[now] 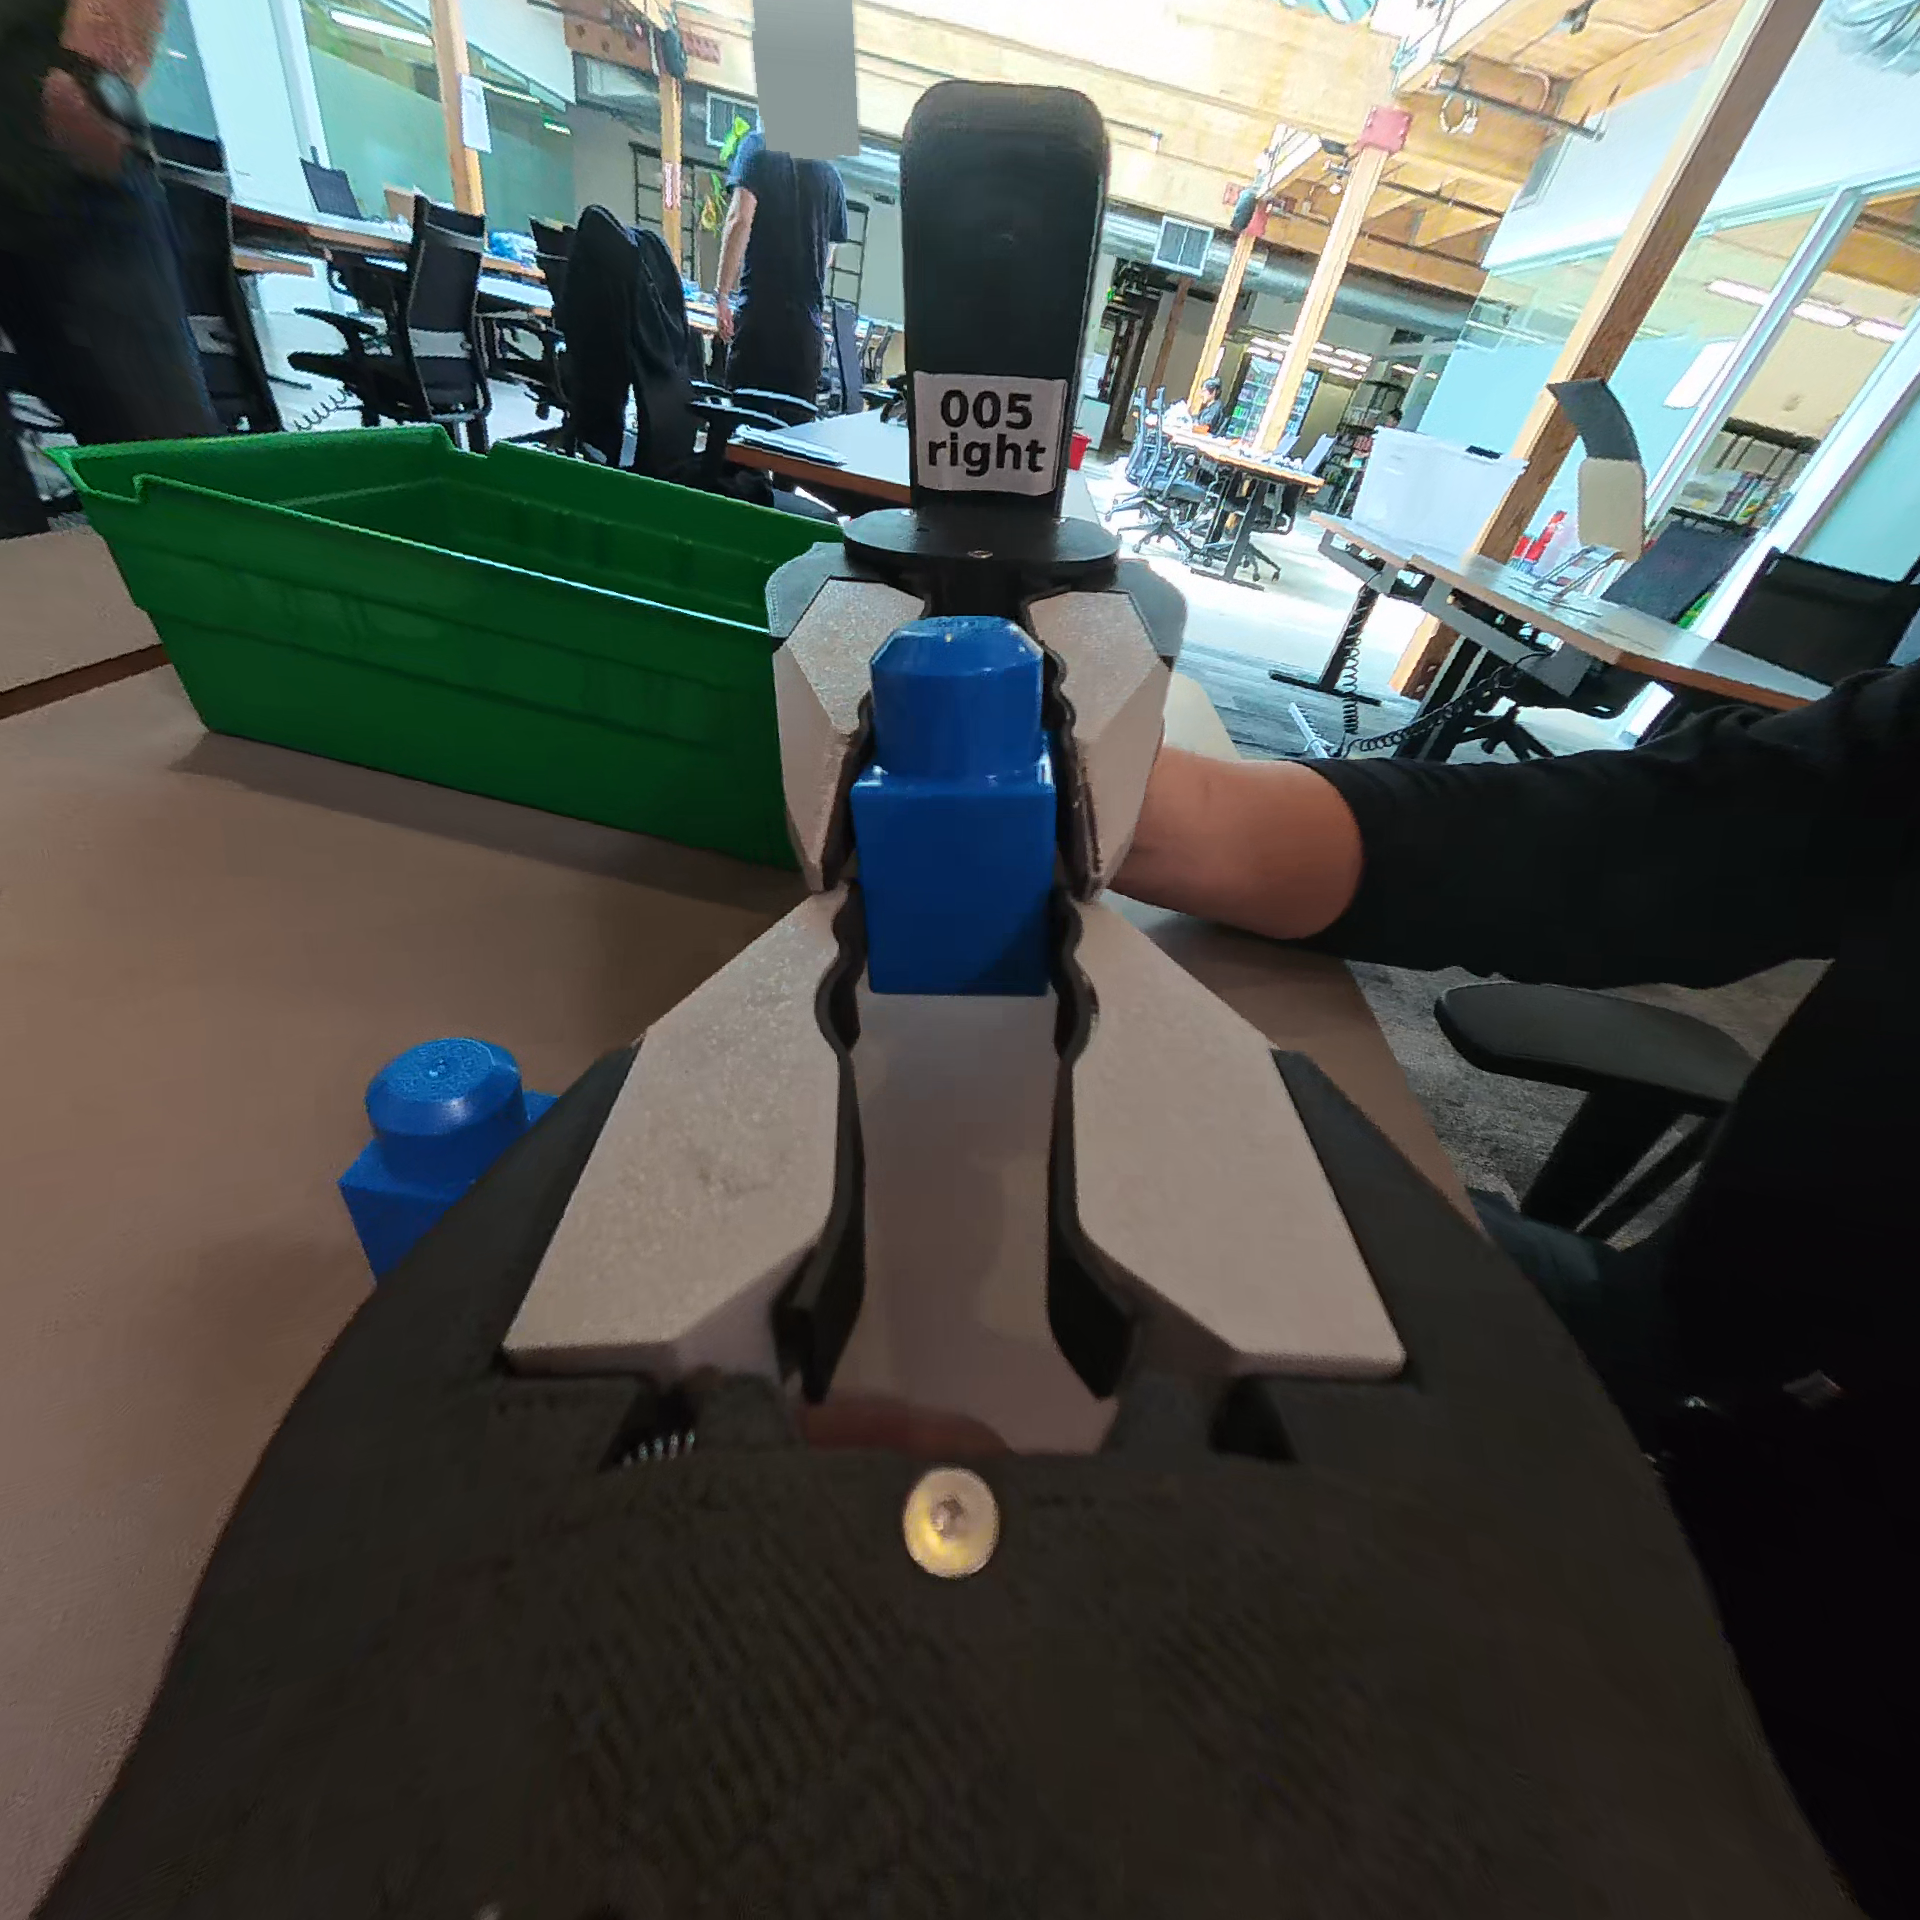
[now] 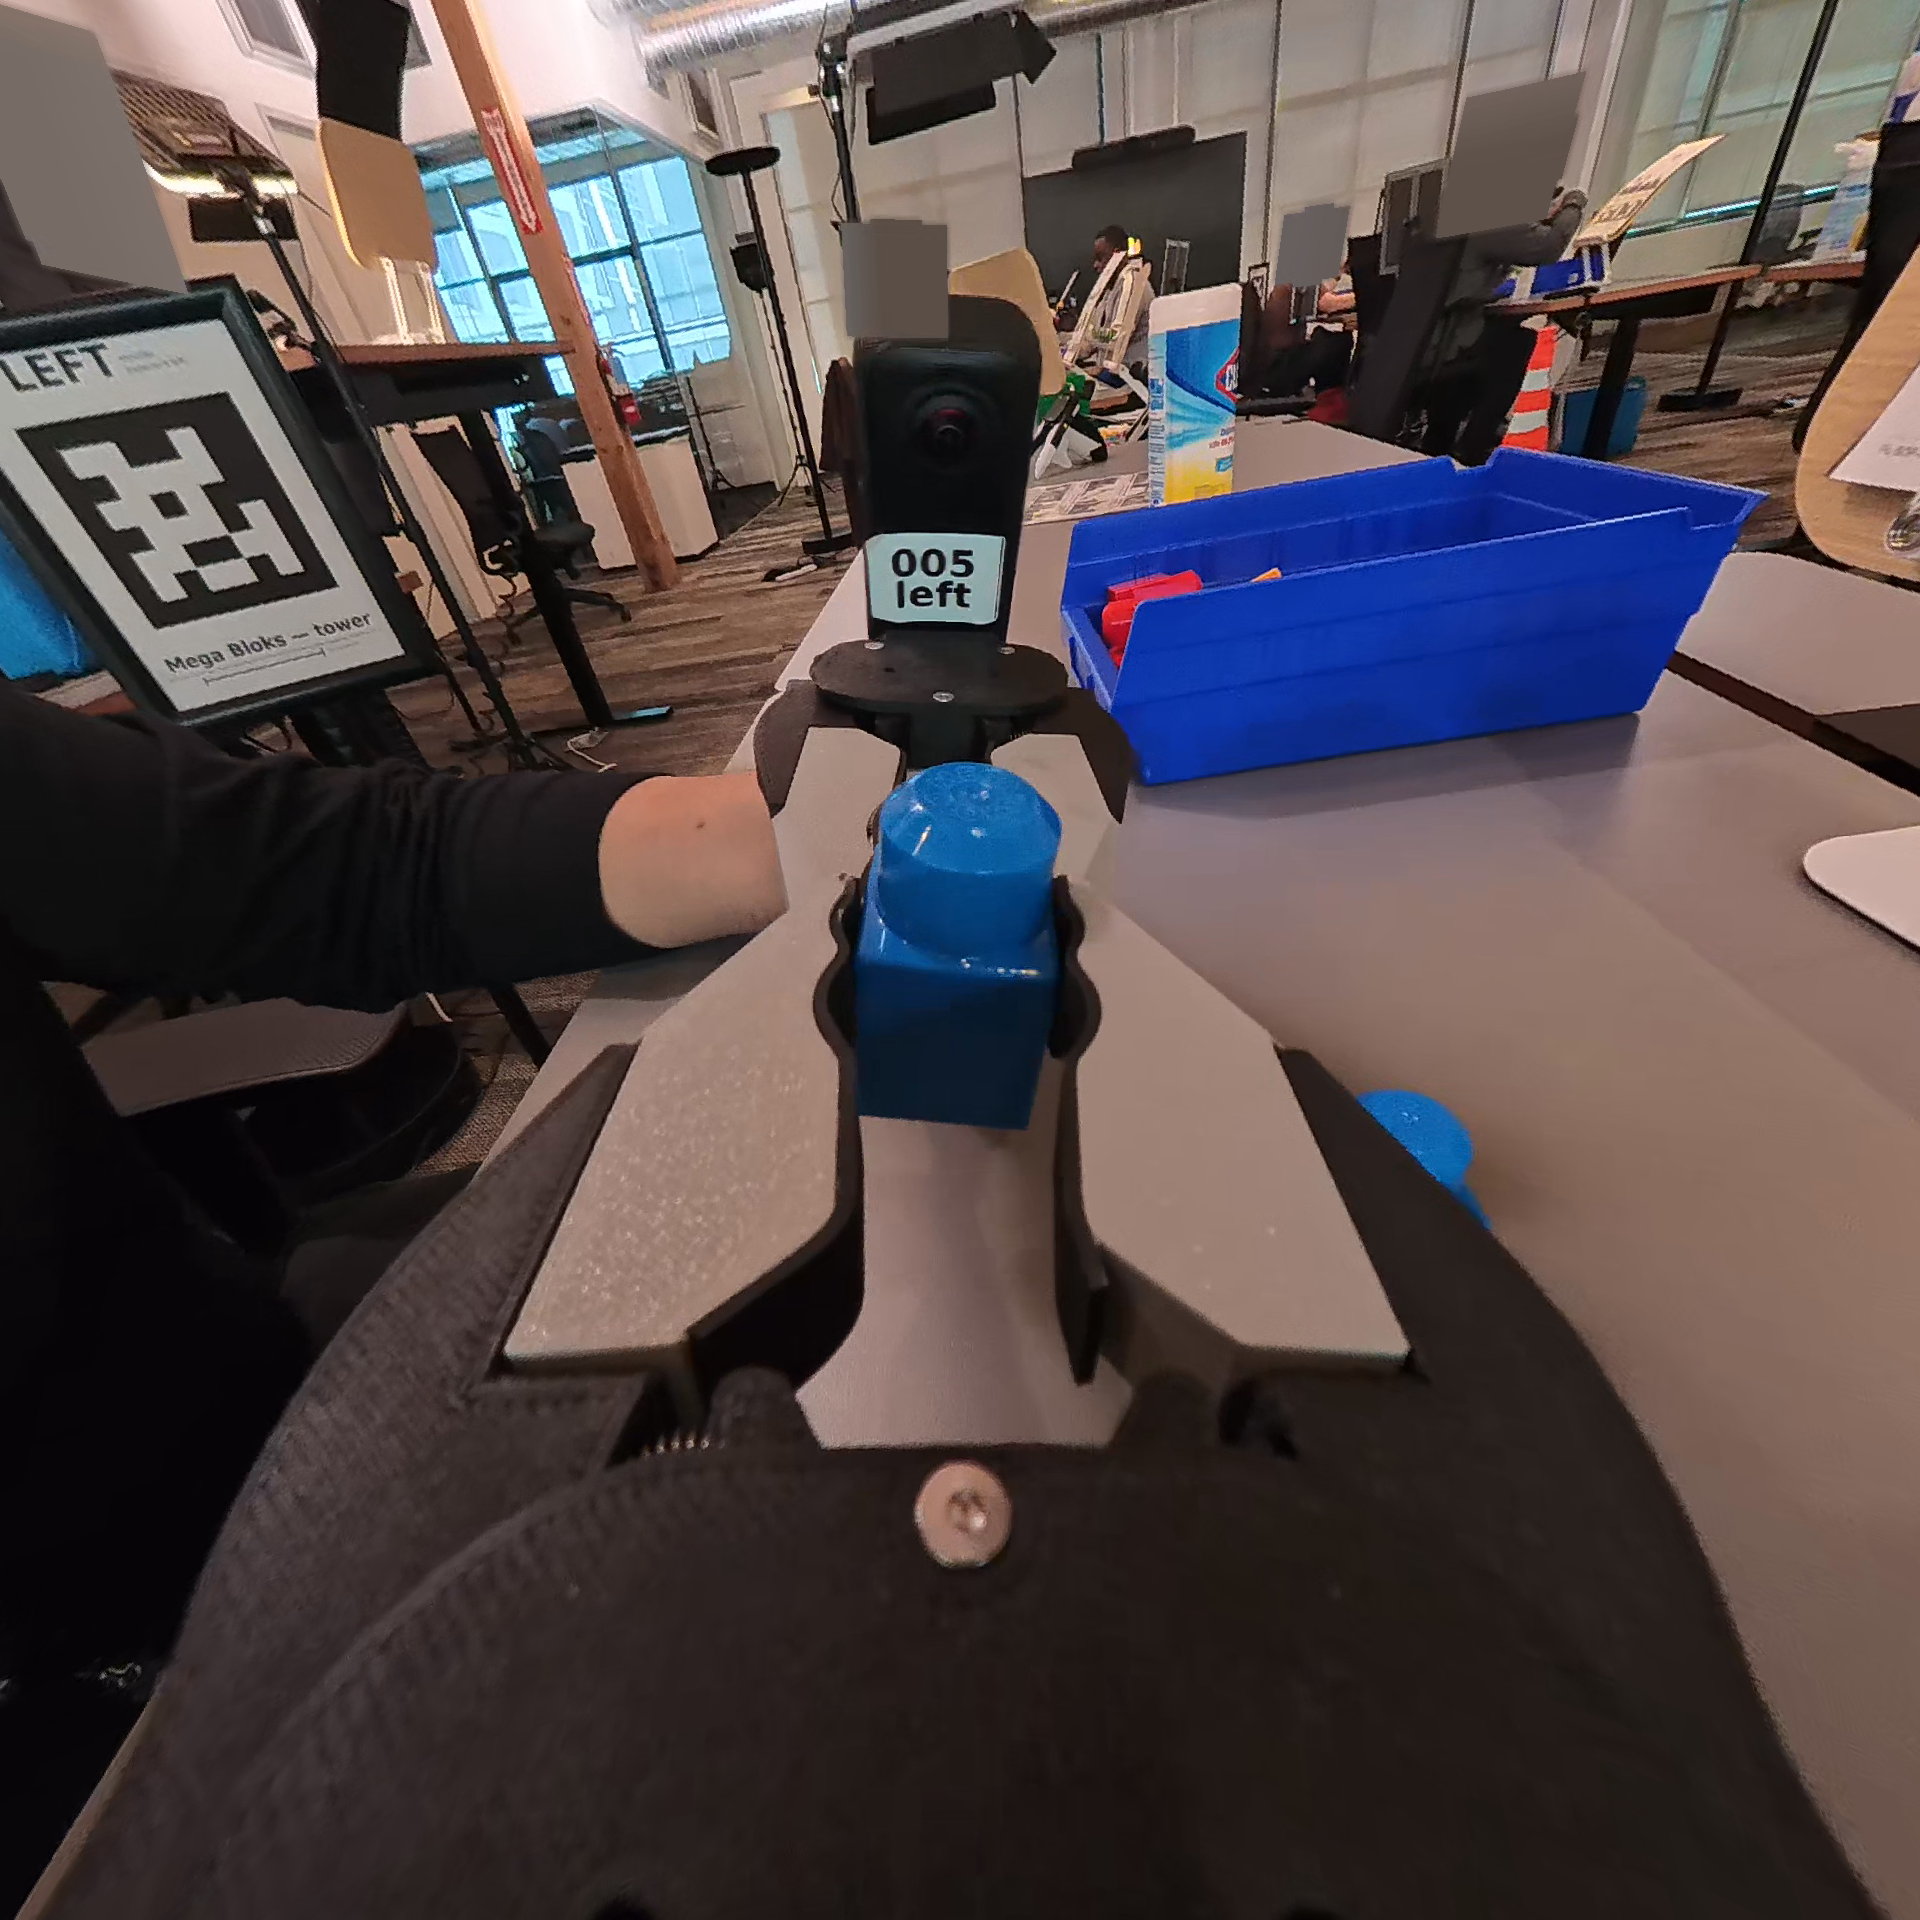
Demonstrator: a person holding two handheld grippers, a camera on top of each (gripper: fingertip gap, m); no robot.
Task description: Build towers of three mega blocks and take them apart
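In the left wrist view, the left gripper [image 1: 951,935] is clenching on a blue block [image 1: 951,883] that is standing upright with its stud on top, both wavy black pads pressing on the block's sides low down. The right gripper [image 1: 961,790] is facing it from across the table [image 1: 260,935] and is gripping the same block higher up, its pads [image 1: 1070,800] touching the block's sides just under the stud. A second blue block [image 1: 436,1143] is sitting on the table to the left, partly hidden behind the left gripper's body. A green bin [image 1: 416,623] is lying on the table behind it, and a forearm in a black sleeve [image 1: 1558,852] is reaching in from the right. In the right wrist view, the right gripper [image 2: 956,987] is clamping the blue block [image 2: 951,1018] between its two pads, which are lying tight against the block's sides. The left gripper [image 2: 935,790] is meeting it head-on just beyond the stud. The second block [image 2: 1423,1143] is peeking out on the right beside the right gripper's body. A blue bin [image 2: 1403,623] holding red blocks [image 2: 1143,608] is sitting farther back on the table [image 2: 1455,987], and a sleeved forearm [image 2: 416,862] is coming in from the left.
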